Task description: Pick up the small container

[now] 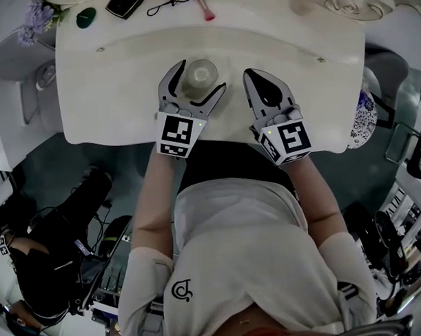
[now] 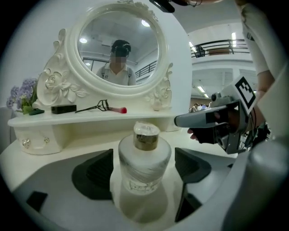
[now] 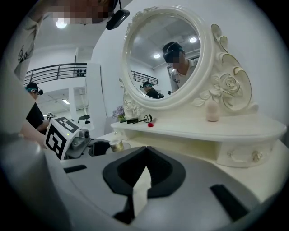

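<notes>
The small container [image 2: 144, 164], lower centre of the left gripper view, looks like frosted glass, cloudy and smooth, with a dull metallic band under a crinkled clear cap. The left gripper [image 2: 144, 170] has a matt grey plastic shell, and its pads [image 2: 94, 173] are matt black and faintly textured. The surface [image 1: 117, 70] is cream with a soft sheen. The mirror frame [image 2: 58, 83], upper left, is glossy moulded cream. The shirt [image 1: 234, 252] is white cloth.

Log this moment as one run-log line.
left gripper: open, fingers either side of small container, no contact | right gripper: shut, empty | small container: upright on table
</notes>
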Available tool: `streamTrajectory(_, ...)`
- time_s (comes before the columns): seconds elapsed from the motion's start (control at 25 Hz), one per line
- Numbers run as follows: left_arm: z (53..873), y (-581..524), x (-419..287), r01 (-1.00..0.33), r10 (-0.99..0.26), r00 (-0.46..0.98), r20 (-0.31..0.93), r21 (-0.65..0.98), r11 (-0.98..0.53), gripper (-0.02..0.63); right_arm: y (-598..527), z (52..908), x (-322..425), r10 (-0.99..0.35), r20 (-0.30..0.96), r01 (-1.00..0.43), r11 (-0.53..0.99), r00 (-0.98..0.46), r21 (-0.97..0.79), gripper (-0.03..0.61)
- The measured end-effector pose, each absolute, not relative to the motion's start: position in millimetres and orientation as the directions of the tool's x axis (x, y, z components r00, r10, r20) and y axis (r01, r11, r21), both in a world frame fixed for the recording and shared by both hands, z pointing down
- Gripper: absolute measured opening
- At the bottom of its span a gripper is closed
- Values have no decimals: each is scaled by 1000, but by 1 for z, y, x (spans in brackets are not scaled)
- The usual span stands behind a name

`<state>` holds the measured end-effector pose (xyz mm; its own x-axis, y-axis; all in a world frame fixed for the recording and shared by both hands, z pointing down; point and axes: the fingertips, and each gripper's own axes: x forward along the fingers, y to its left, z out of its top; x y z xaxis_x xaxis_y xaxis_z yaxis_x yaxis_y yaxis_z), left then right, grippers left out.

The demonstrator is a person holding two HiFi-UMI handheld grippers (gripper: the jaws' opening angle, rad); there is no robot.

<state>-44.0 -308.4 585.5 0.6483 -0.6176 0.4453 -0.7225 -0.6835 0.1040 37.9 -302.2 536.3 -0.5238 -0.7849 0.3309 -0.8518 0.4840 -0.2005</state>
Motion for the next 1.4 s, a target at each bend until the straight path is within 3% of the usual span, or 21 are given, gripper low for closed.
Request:
streamTrajectory(0.28,602,-316,-39,-711,-587,622,519,59,-701,417,-305,539,47,-794,345,-865,442,-501,-238,6)
streamTrajectory(0.4,603,-317,-40,-712,-599,603,527,19,-701,350,-307,539,54,-807,350,-878,416,-476,-237,6)
streamTrajectory(0.96,599,-314,-41,-691,-586,628,512,21,-722,347,-295,525,69,-844,372,-921,333,-386,-201,6)
streamTrajectory(1.4,524,-314,-47,-669,-589,680,436,42,-742,347,-283,484,60,-877,332,-936,307,-349,-173,6)
